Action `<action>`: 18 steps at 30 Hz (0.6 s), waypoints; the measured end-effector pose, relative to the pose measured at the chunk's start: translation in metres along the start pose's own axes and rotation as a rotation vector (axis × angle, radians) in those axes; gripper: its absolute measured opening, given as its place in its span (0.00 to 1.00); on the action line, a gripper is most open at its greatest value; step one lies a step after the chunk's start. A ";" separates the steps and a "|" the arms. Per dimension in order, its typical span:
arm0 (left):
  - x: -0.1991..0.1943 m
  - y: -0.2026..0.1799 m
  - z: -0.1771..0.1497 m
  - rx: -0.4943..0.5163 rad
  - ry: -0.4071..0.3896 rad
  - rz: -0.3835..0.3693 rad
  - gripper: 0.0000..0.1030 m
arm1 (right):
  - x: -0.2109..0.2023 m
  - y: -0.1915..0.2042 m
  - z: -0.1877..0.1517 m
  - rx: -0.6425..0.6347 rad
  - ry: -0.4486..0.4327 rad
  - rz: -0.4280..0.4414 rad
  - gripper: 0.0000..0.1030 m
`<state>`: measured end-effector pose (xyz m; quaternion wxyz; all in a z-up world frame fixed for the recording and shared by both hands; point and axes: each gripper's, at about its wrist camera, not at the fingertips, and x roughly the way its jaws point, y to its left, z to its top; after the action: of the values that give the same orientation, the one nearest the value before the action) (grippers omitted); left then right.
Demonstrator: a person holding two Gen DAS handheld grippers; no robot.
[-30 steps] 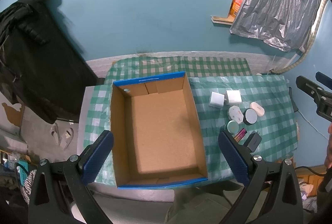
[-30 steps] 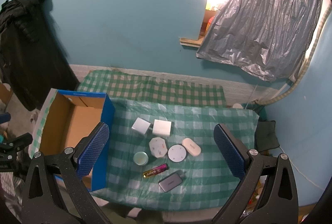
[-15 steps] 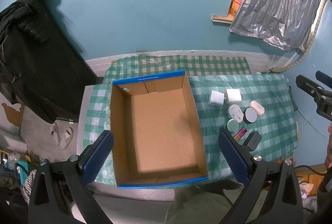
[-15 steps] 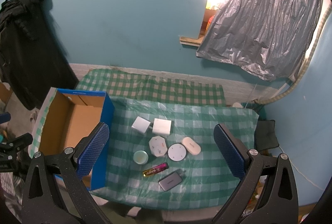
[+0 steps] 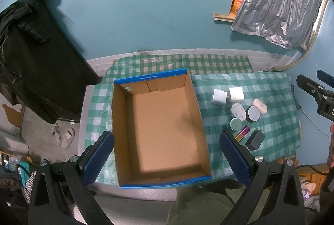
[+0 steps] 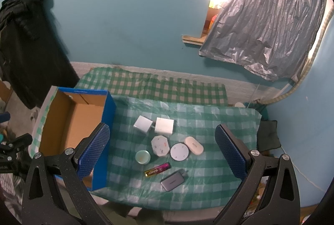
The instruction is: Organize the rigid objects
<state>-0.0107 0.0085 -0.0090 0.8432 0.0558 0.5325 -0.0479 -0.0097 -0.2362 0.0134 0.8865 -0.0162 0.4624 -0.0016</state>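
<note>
An open cardboard box with blue rim [image 5: 196, 112] [image 6: 108, 118] sits empty on the left of the green checked tablecloth [image 6: 208, 120]. To its right lie several small objects: two white cubes [image 6: 142, 124] [image 6: 164, 125], an octagonal white piece [image 6: 160, 145], a round white disc [image 6: 179, 151], a white oval case [image 6: 194, 145], a pale green round lid [image 6: 142, 157], a pink-gold battery [image 6: 157, 170] and a grey charger [image 6: 173, 180]. My left gripper [image 5: 167, 159] is open and empty, high above the box. My right gripper [image 6: 160, 152] is open and empty, high above the small objects.
A black jacket [image 5: 31, 54] hangs on the teal wall at left. A silver plastic curtain [image 6: 267, 33] covers a window at the right. Sandals [image 5: 64, 137] lie on the floor left of the table. The right gripper shows at the left view's right edge [image 5: 313, 91].
Both views have shifted only slightly; the objects sit a little lower in the right wrist view. Nothing was taken hold of or moved.
</note>
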 end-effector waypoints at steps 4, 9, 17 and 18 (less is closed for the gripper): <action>0.005 0.005 -0.004 -0.005 0.012 0.002 0.99 | 0.003 0.001 0.000 0.001 0.011 0.005 0.98; 0.020 0.025 -0.004 -0.047 0.058 0.018 0.99 | 0.018 -0.003 -0.002 0.012 0.055 0.033 0.98; 0.062 0.068 -0.013 -0.094 0.172 0.109 0.99 | 0.052 -0.016 -0.015 0.031 0.147 0.044 0.98; 0.066 0.072 -0.015 -0.101 0.186 0.111 0.99 | 0.058 -0.018 -0.016 0.031 0.162 0.043 0.98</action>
<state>0.0149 0.0809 -0.0721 0.7933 0.0471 0.6061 0.0313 0.0102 -0.2555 -0.0428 0.8462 0.0076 0.5327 0.0092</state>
